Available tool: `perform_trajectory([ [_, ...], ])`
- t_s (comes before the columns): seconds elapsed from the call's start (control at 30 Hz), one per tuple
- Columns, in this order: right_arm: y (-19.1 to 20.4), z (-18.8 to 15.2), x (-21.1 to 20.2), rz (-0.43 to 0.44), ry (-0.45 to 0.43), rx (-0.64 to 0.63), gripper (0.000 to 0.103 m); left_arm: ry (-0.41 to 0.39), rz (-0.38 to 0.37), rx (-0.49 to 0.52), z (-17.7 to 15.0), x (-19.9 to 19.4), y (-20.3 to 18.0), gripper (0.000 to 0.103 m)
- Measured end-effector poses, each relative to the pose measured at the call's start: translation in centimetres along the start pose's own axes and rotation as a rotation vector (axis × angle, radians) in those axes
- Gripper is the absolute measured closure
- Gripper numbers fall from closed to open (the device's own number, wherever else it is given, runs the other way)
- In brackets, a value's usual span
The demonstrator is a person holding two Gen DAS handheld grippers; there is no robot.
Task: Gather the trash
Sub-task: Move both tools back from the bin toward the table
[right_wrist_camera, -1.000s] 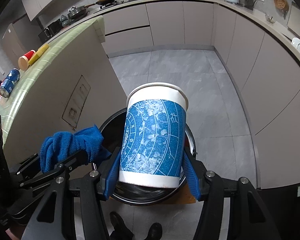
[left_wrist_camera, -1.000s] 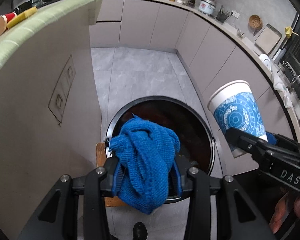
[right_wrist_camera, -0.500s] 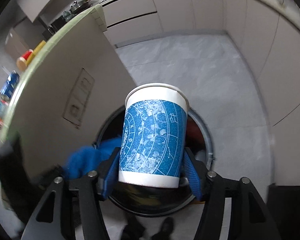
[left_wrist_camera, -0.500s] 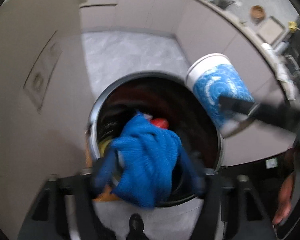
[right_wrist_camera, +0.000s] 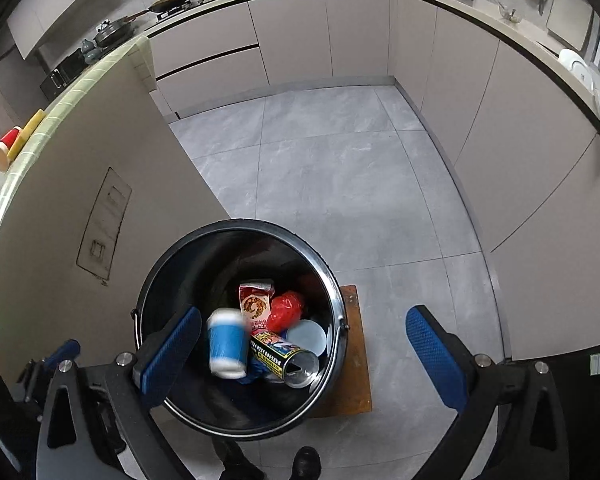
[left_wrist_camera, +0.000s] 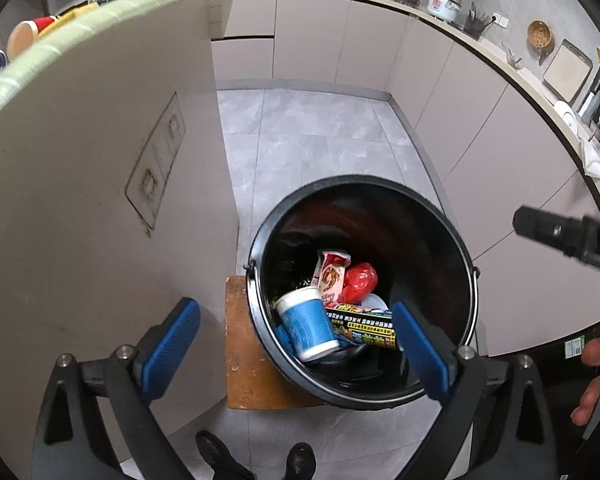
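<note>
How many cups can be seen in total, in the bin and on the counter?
2. A blue cup lies in the bin, beside the can. A red cup lies on the counter. Trash may hide others.

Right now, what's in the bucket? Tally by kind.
Paper cup: 1, blue and white
Can: 1, dark with a printed label
Snack packet: 1, red and white
Red crumpled wrapper: 1
White lid or disc: 1
Blue cloth: 1, mostly hidden under the cup
Total: 6 visible in the black bucket.
</note>
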State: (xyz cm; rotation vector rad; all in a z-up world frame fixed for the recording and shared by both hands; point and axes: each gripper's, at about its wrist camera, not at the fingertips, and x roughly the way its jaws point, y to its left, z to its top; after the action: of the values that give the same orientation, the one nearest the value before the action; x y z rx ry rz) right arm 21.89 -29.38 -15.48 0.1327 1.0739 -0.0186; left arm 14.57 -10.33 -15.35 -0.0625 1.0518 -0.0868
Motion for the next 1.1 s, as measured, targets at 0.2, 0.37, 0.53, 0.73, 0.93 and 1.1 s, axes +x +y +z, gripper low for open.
perform_trajectory([
  [0.2, 0.0, -0.4, -2.4, -0.014, -0.045, 0.000, 0.000, -0.047, 0.004, 0.031, 0.9, -2.7, -0.5, 0.001],
  [0.37, 1.1, 0.4, -5.3, -0.019, -0.110, 0.003, 0.000, -0.147, 0.006, 0.054, 2.7, -7.1, -0.1, 0.001],
  [0.53, 3.9, 1.9, -8.4, 0.016, -0.179, -0.030, 0.000, -0.233, 0.038, 0.034, 4.6, -11.3, 2.5, 0.001],
  [0.73, 9.1, 3.3, -10.7, 0.110, -0.230, -0.101, 0.000, -0.305, 0.101, -0.049, 5.0, -13.8, 7.5, 0.001],
  [0.93, 15.9, 3.4, -11.3, 0.180, -0.240, -0.201, 0.000, -0.351, 0.177, -0.129, 4.7, -16.0, 13.3, 0.001],
  [1.1, 21.7, 3.6, -11.1, 0.223, -0.220, -0.279, 0.000, -0.384, 0.235, -0.212, 4.2, -17.2, 18.9, 0.001],
])
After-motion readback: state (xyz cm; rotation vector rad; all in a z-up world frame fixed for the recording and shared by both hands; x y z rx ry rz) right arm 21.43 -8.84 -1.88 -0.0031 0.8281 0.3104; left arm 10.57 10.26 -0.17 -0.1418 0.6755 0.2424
